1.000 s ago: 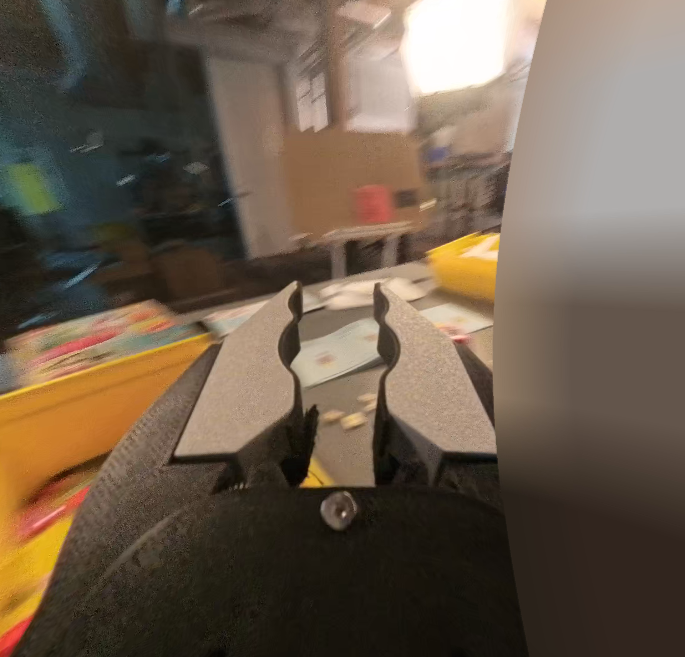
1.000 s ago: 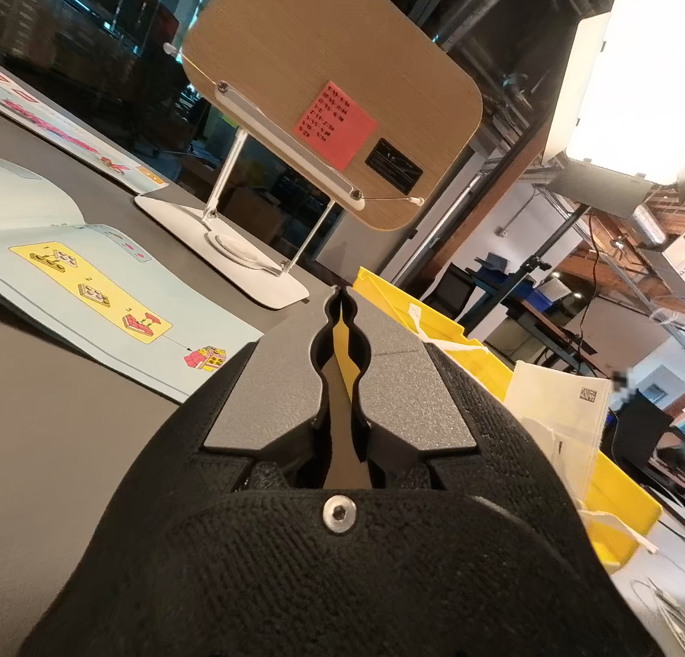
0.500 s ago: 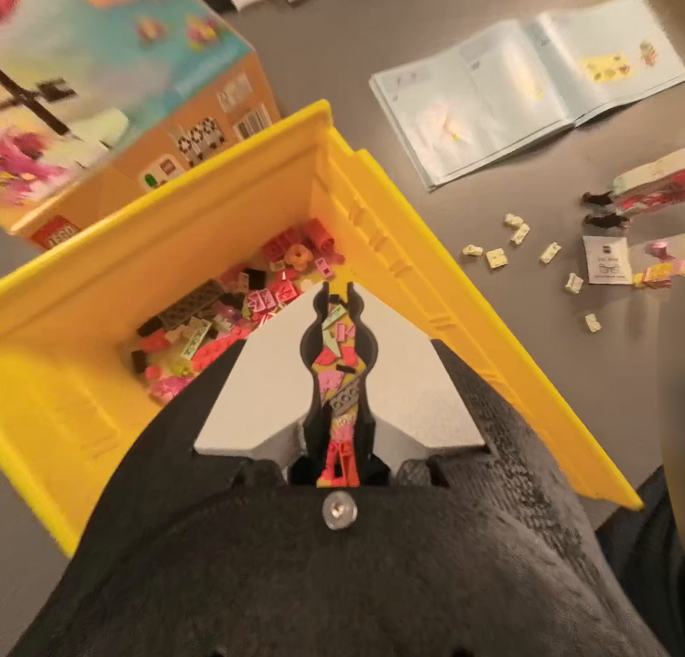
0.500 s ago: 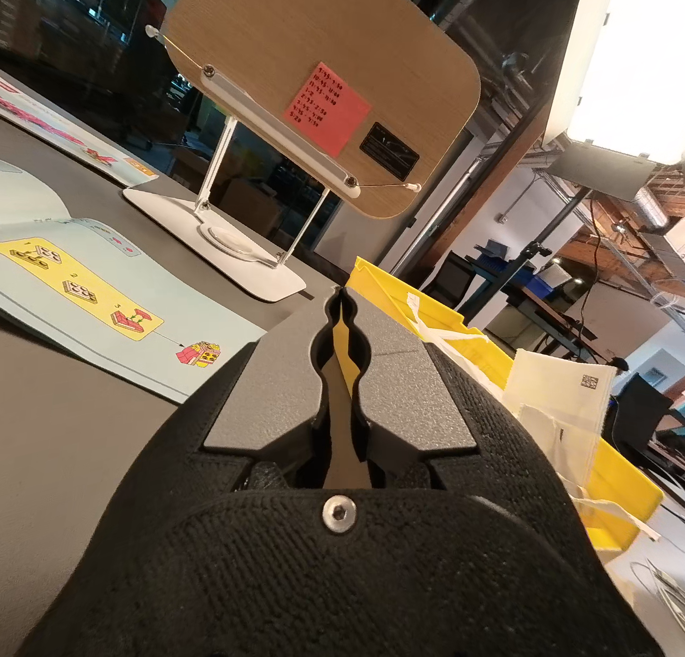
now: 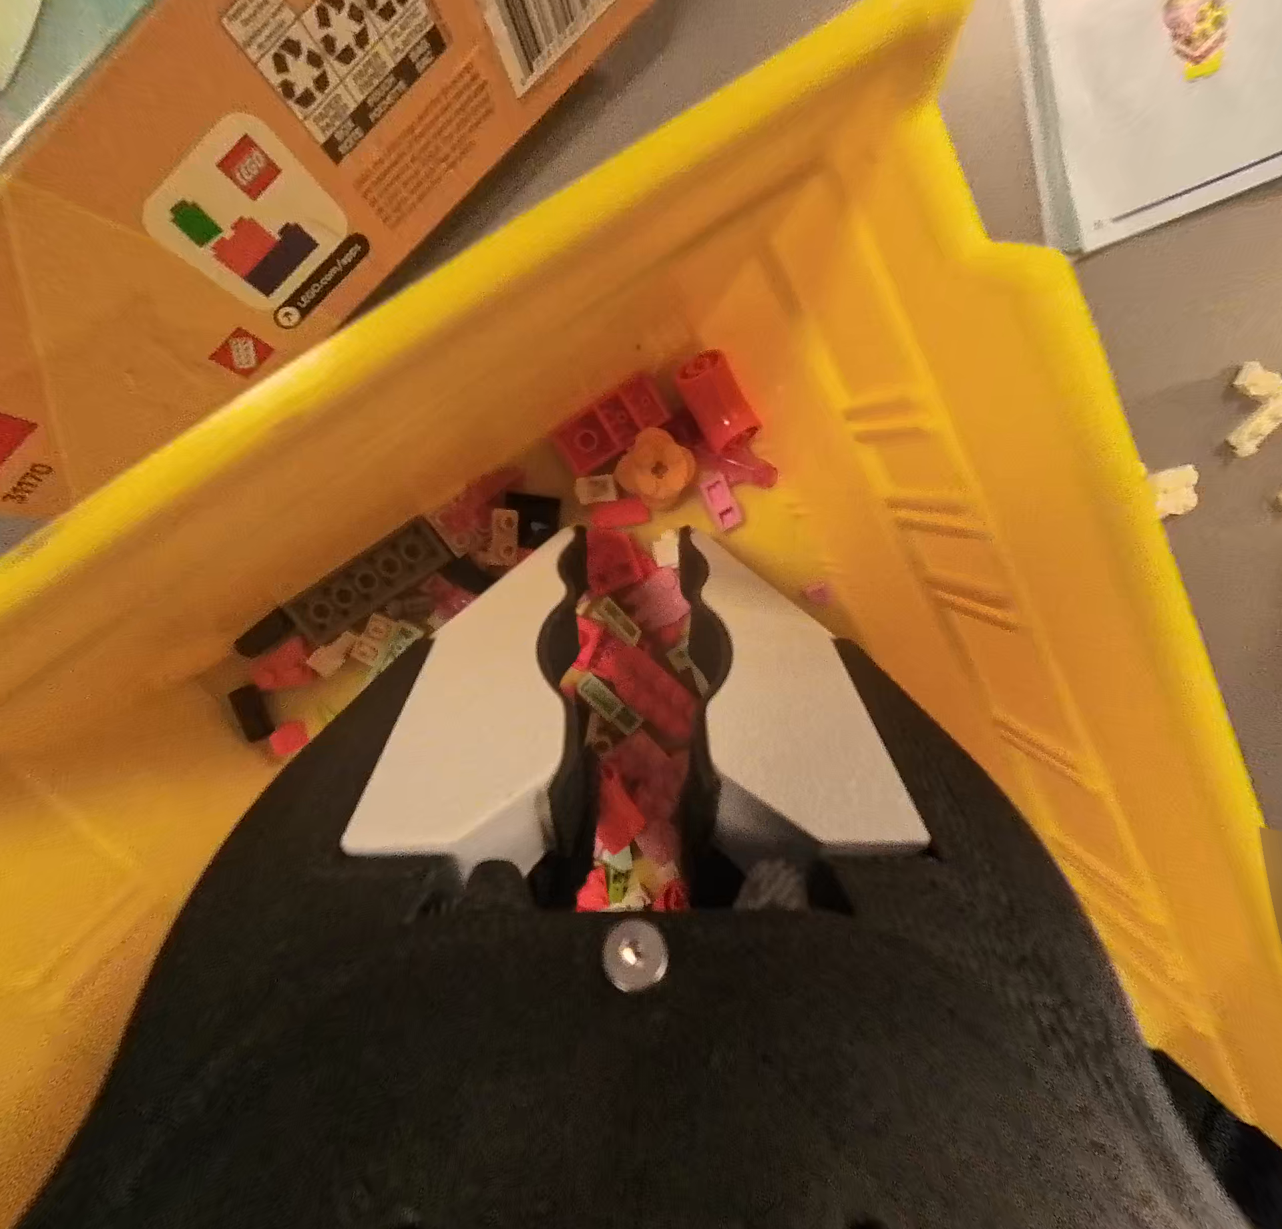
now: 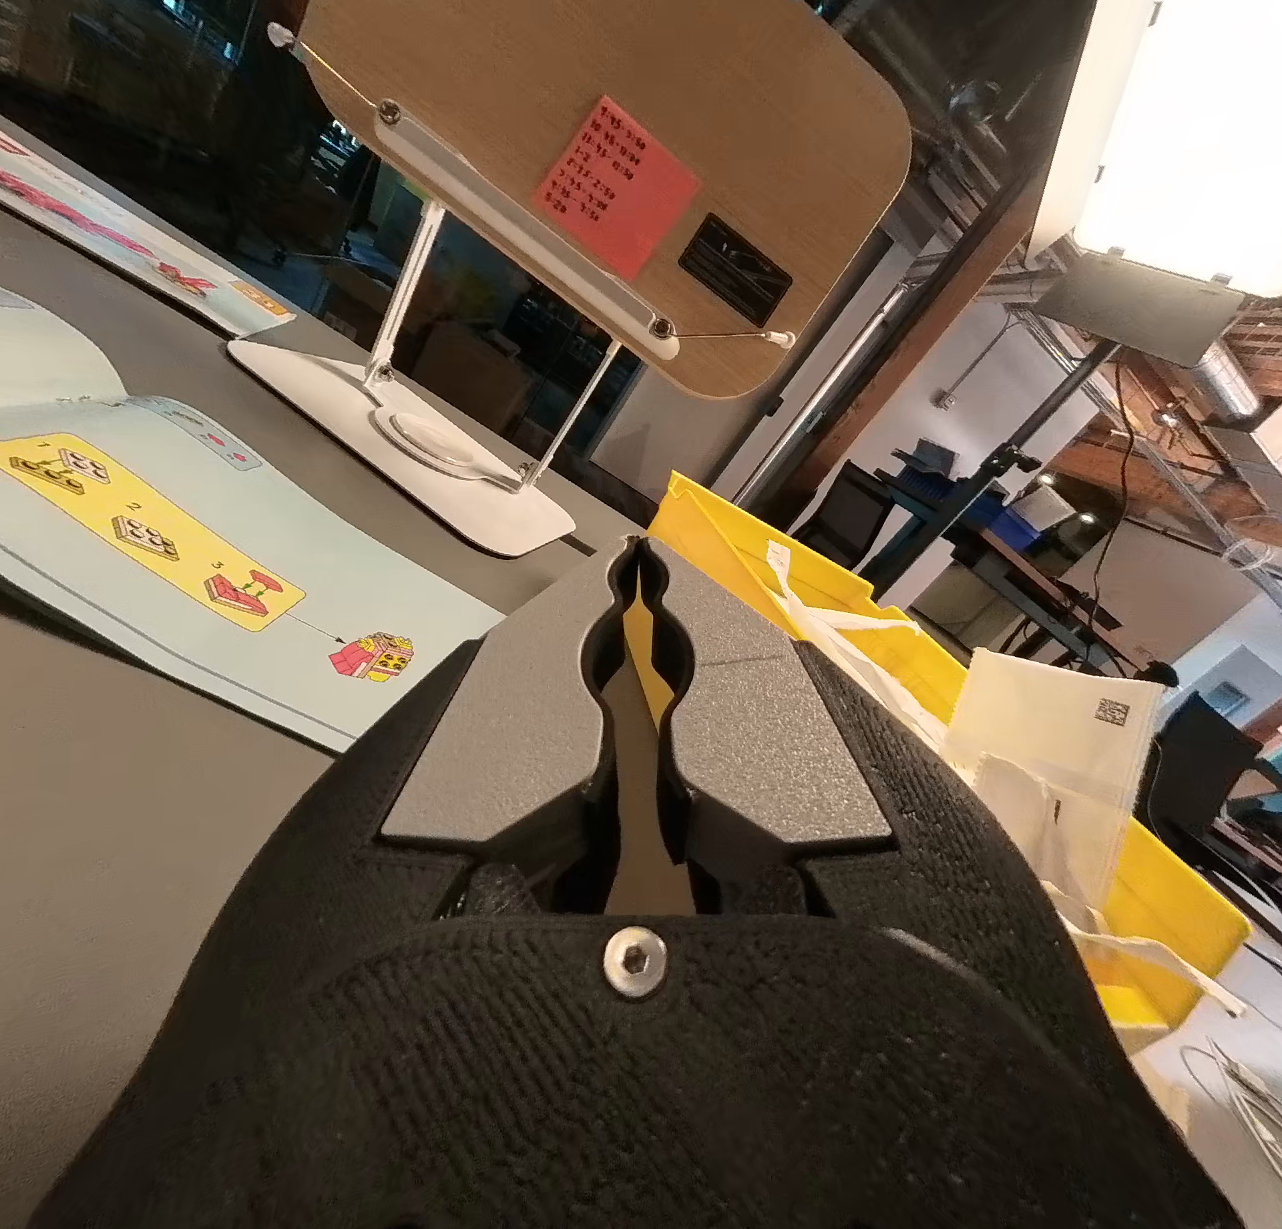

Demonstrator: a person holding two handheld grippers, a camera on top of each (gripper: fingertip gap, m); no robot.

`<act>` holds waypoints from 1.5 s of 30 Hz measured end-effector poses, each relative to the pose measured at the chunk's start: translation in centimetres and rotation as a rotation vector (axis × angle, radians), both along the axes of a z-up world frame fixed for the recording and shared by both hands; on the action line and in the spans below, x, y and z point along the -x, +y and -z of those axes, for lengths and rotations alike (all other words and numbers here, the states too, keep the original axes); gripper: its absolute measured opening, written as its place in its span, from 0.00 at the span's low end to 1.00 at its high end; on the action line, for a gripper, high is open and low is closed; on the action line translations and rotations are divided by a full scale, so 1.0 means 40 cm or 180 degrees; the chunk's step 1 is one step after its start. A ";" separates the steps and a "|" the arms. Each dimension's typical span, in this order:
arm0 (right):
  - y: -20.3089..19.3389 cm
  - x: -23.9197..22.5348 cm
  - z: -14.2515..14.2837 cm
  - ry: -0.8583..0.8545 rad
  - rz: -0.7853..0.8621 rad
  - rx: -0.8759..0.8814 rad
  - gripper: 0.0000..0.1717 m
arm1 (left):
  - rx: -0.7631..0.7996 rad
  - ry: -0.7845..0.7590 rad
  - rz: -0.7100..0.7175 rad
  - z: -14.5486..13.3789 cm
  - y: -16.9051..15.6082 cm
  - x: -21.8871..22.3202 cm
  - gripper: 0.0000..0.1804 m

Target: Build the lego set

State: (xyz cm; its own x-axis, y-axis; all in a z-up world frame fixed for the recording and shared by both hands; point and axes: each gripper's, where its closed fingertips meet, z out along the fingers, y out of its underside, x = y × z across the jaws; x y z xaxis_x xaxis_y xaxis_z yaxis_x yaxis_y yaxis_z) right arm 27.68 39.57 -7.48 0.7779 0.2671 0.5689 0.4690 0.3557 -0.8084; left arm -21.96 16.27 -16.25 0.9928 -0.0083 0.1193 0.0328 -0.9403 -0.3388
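Left wrist view: jaws parted over bricks [image 5: 628, 682]

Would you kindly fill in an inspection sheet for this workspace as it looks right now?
Surface: grey tabletop.
Job's things: yellow bin of mixed red, pink, black and grey bricks; open instruction booklet; orange carton.
Clutter: loose cream pieces on the table; second yellow bin with white paper bags.
Grippers: left tongs open over the bricks, gripping nothing; right tongs shut, empty, near the table.
Cables: a dark cord hangs in the background.
Surroundings: wooden board stand with a red note; bright light panel.
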 end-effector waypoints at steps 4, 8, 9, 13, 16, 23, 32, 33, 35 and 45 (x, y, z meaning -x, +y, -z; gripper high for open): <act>0.000 0.002 0.000 0.0001 -0.0011 -0.0001 0.00 | 0.0122 -0.0001 -0.0061 0.018 0.009 0.004 0.14; 0.000 0.003 -0.001 0.0017 -0.0028 0.0001 0.00 | 0.0211 0.0068 -0.0048 0.036 0.015 0.006 0.10; -0.001 0.003 -0.001 0.0019 -0.0033 0.0001 0.00 | 0.0255 0.0085 -0.0041 0.038 0.013 0.007 0.08; -0.002 0.006 -0.001 0.0017 -0.0057 0.0002 0.00 | 0.0361 0.0004 -0.0069 0.034 0.007 0.007 0.08; -0.004 0.008 -0.002 0.0023 -0.0074 -0.0003 0.00 | 0.0272 -0.0078 -0.0111 0.002 0.008 0.007 0.08; -0.007 0.010 -0.007 0.0073 -0.0112 -0.0016 0.00 | -0.1068 0.0376 -0.0025 -0.299 0.010 -0.062 0.08; -0.015 0.002 -0.021 0.0195 -0.0158 -0.0058 0.00 | -0.2163 -0.0091 0.1275 -0.479 0.030 -0.630 0.08; -0.016 -0.001 -0.023 0.0232 -0.0166 -0.0059 0.00 | -0.2069 -0.0231 0.1483 -0.440 0.037 -0.708 0.08; -0.017 -0.007 -0.028 0.0321 -0.0189 -0.0050 0.00 | -0.1749 -0.0422 0.1911 -0.336 0.051 -0.858 0.08; -0.007 -0.054 -0.043 0.0747 -0.0250 0.0045 0.00 | -0.0560 -0.0413 0.2700 -0.004 0.082 -1.164 0.08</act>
